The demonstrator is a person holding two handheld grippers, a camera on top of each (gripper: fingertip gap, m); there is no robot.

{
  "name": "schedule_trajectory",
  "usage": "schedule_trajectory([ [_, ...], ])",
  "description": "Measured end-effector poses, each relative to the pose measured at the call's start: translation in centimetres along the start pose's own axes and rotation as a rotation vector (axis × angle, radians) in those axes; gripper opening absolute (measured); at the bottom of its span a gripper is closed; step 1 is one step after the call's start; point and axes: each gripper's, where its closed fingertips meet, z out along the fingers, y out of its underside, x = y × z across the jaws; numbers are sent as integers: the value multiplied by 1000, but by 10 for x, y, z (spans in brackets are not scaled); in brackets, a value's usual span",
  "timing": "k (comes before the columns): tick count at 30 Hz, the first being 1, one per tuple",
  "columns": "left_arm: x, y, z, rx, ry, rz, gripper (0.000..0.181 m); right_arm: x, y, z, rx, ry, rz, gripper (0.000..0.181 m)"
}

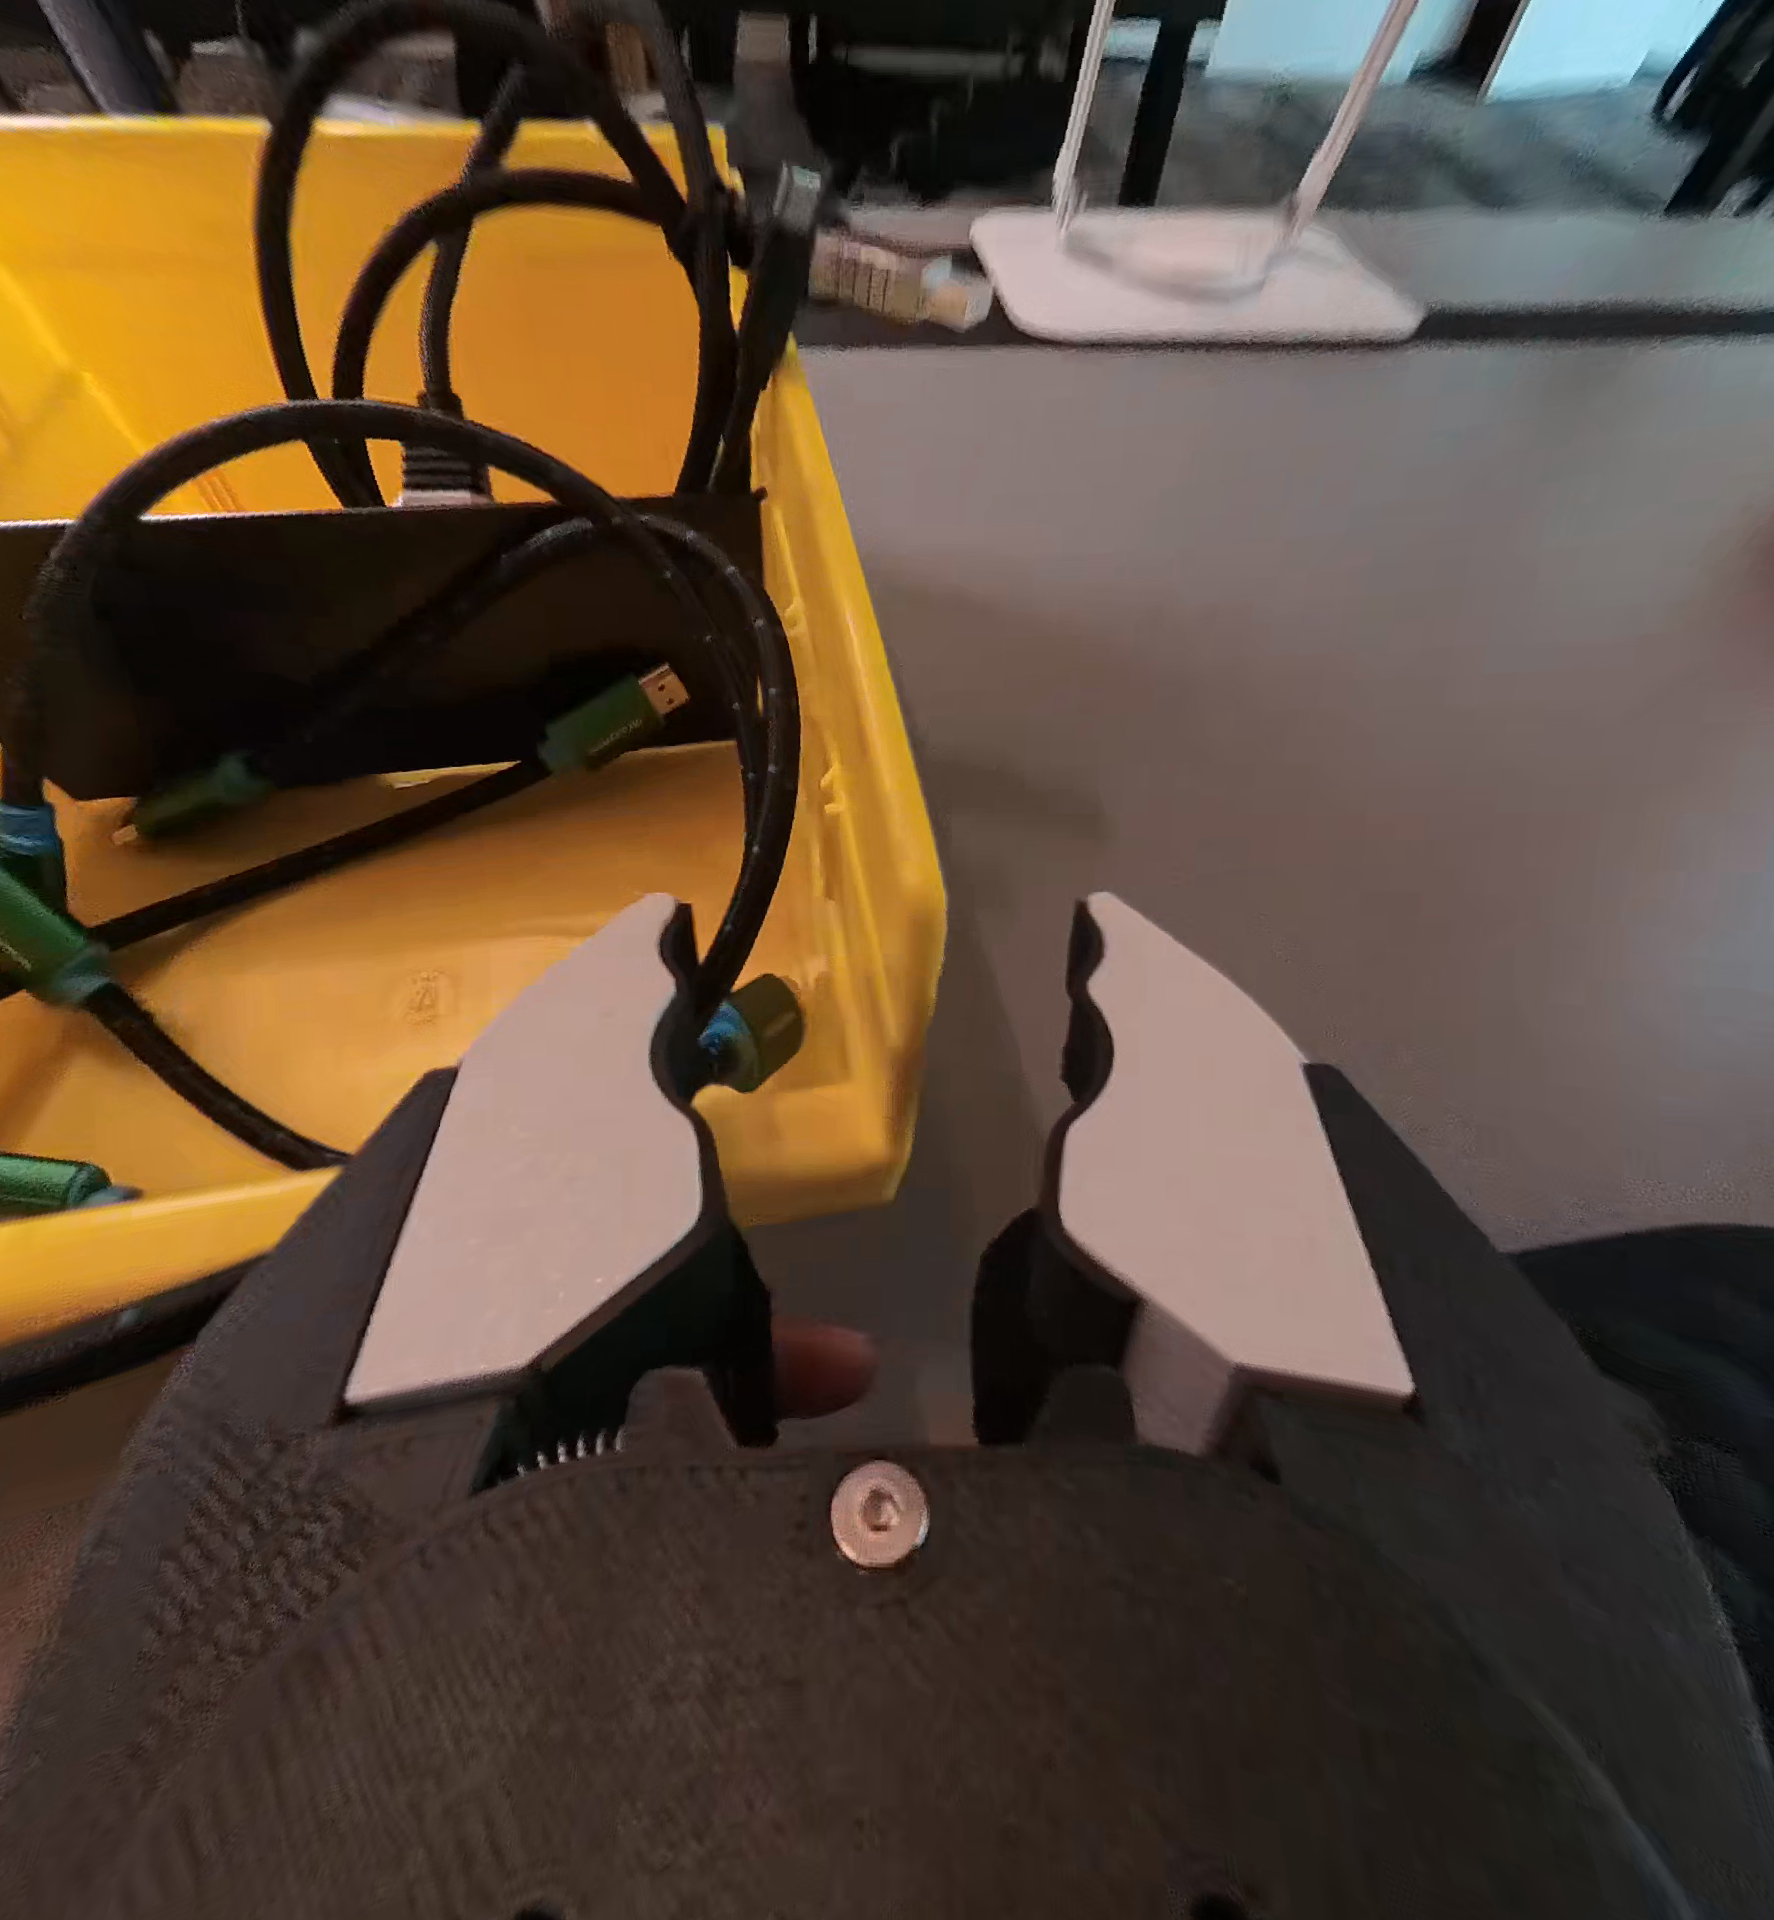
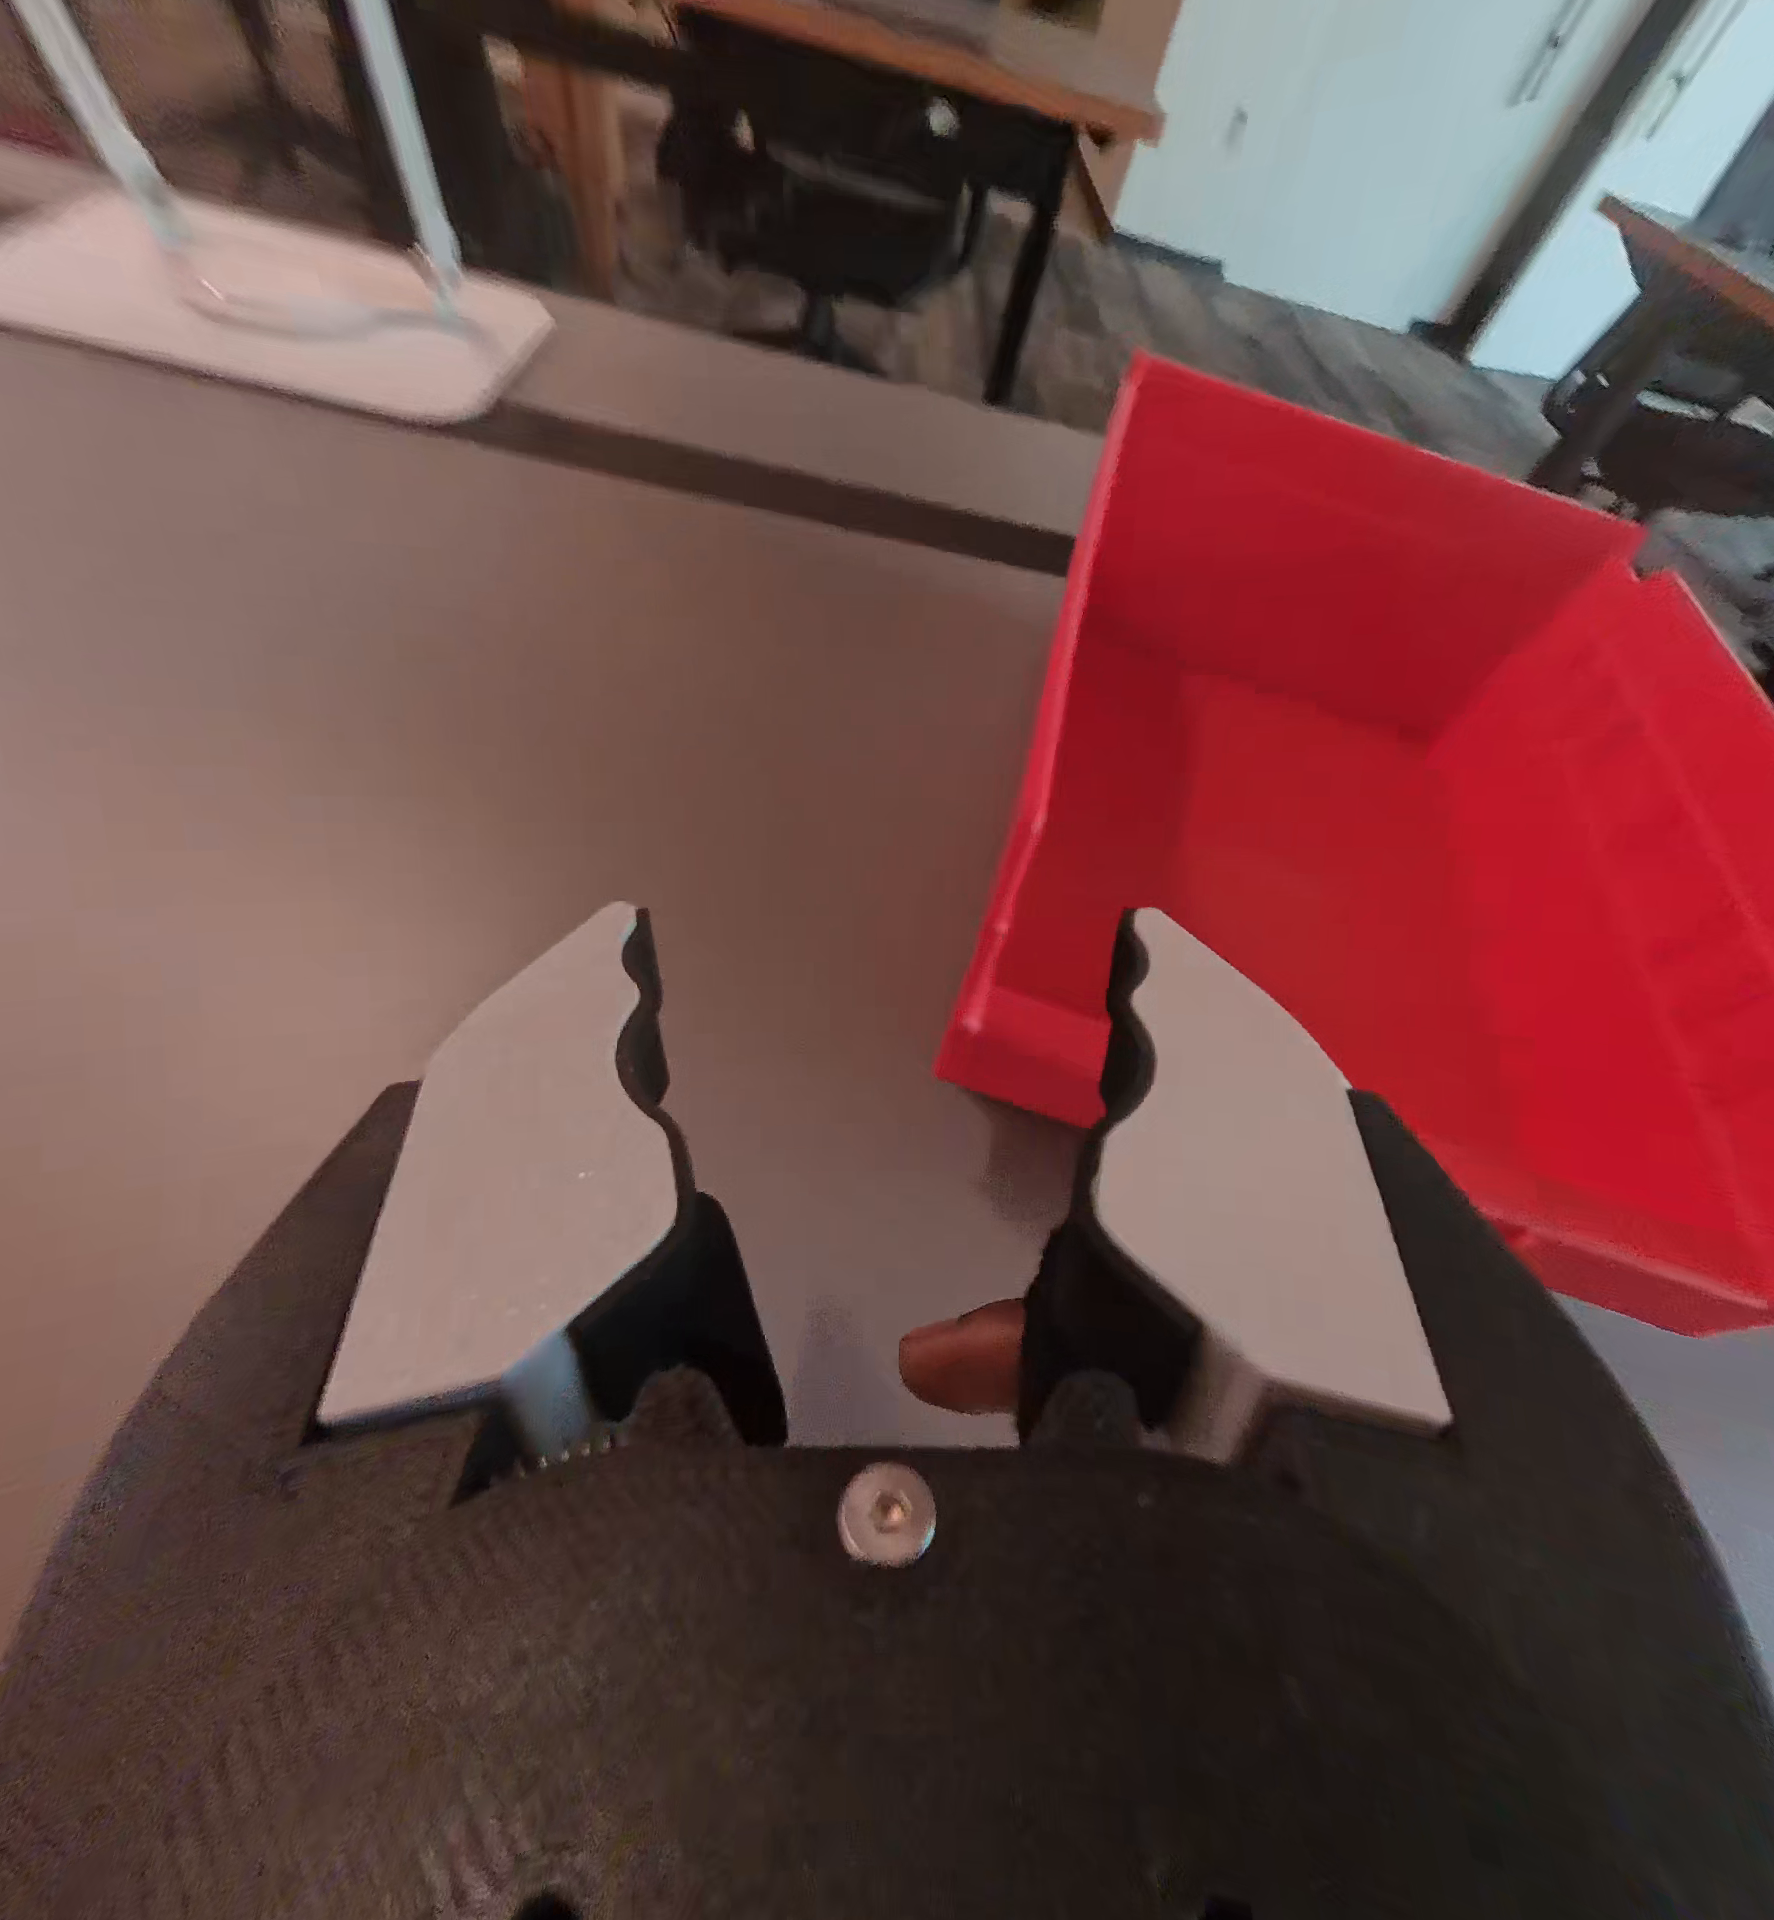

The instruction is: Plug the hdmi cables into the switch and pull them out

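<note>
A yellow bin [image 1: 862, 790] at the left holds several black braided HDMI cables [image 1: 758, 727] with green plugs [image 1: 597, 732]. A black divider or box [image 1: 343, 603] stands across the bin; I cannot tell if it is the switch. One green plug [image 1: 763, 1029] hangs by the bin's near right corner, just right of my left gripper's left finger. My left gripper [image 1: 878, 914] is open and empty, over the bin's corner and the grey table. My right gripper [image 2: 883, 920] is open and empty above the grey table [image 2: 343, 727], just left of an empty red bin [image 2: 1382, 831].
A white stand base [image 1: 1205, 281] with clear legs sits at the table's far edge; it also shows in the right wrist view [image 2: 239, 301]. A light connector strip [image 1: 893, 275] lies behind the yellow bin. Desks and chairs stand beyond the table. A fingertip [image 2: 966, 1356] shows under the right gripper.
</note>
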Motion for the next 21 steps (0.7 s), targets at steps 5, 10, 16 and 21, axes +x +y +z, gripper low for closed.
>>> schedule_trajectory([
  [5,-16,3,12,-67,-117,45,36,29,5,19,-37,95,7,57],
  [10,-21,4,7,-61,-216,120,22,23,28,28,-149,11,47,8],
  [16,-11,11,-9,-43,-245,72,20,33,52,-25,-172,87,113,5],
  [21,2,13,-15,-47,-290,172,19,7,63,-65,-175,53,73,5],
])
